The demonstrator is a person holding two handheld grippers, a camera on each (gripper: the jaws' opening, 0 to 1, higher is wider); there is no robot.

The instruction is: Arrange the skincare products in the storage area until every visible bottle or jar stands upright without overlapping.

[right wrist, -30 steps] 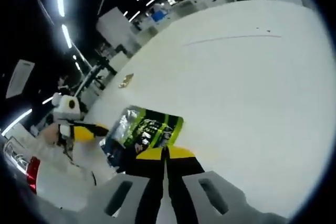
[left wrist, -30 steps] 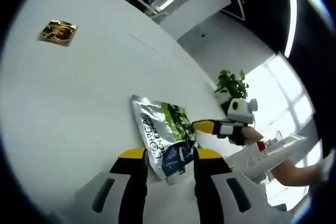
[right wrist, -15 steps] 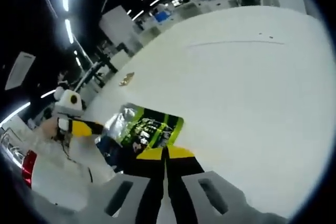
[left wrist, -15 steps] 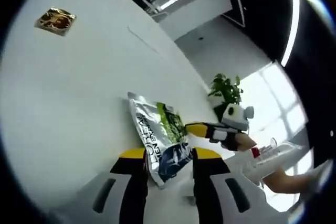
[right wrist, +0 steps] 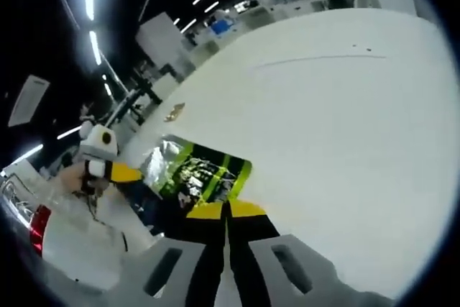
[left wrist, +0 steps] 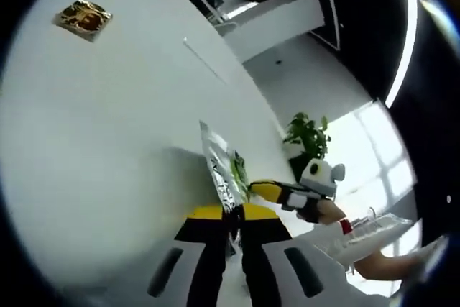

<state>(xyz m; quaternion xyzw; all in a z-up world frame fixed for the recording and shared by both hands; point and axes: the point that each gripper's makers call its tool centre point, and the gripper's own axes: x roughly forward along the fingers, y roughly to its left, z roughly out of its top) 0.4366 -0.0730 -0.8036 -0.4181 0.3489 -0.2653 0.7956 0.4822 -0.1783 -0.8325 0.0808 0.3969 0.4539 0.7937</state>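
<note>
White table [left wrist: 86,127] carries one foil sachet [left wrist: 224,172] and one small gold packet [left wrist: 83,18]. Both grippers clamp the sachet: left gripper [left wrist: 231,222] and right gripper [right wrist: 225,211]; its long axis runs away from the left jaws, tilted on edge

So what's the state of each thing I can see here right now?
Silver and green pouch: lifted at one end, pinched by both grippers.
Left gripper: shut on the pouch's edge.
Right gripper: shut on the pouch's other edge.
Small gold packet: lying flat on the white table, untouched.
Potted plant: upright, beyond the table.
</note>
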